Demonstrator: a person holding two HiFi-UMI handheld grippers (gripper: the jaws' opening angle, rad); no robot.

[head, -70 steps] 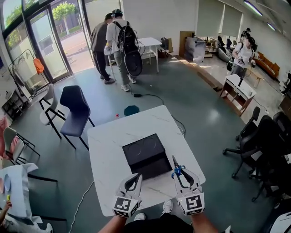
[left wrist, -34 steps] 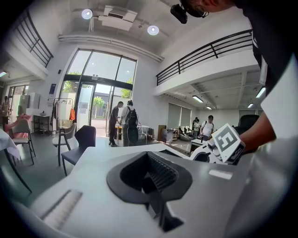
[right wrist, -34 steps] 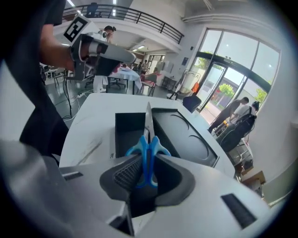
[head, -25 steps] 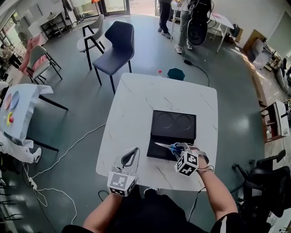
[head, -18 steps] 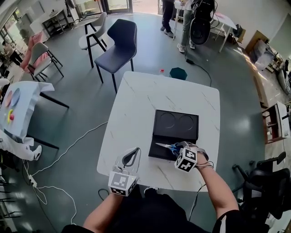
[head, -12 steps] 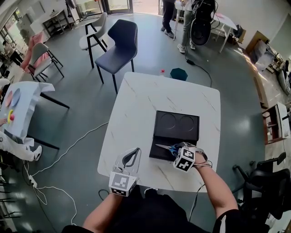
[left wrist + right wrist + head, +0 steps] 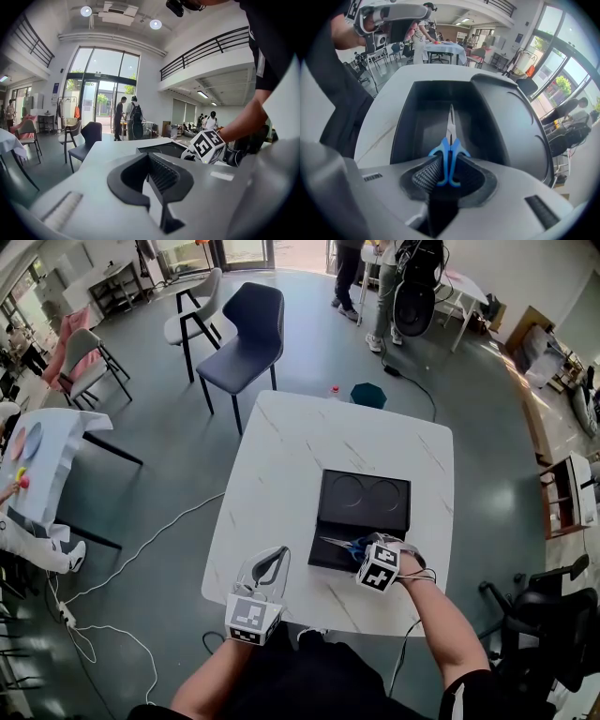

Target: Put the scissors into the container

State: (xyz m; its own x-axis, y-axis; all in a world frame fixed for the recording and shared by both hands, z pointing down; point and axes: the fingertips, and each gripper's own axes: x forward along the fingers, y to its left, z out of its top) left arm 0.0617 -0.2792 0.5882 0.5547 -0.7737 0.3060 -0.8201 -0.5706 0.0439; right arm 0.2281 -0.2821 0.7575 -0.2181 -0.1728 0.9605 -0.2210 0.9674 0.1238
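On the white table (image 7: 281,456), head view: the black container (image 7: 364,502) lay under the right gripper (image 7: 367,547), which pointed steeply down over its near end. The scissors (image 7: 339,543) ran blades-leftward there. The left gripper (image 7: 270,561) hung well apart at the table's near edge.

Left gripper view: its jaws met, with nothing between them.

Right gripper view: the blue handles sat between the pads, both seemingly touching. The jaws had just been easing apart, and the blades ran straight ahead into the container.

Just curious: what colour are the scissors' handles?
Blue handles on the metal-bladed scissors, clearest in the right gripper view.
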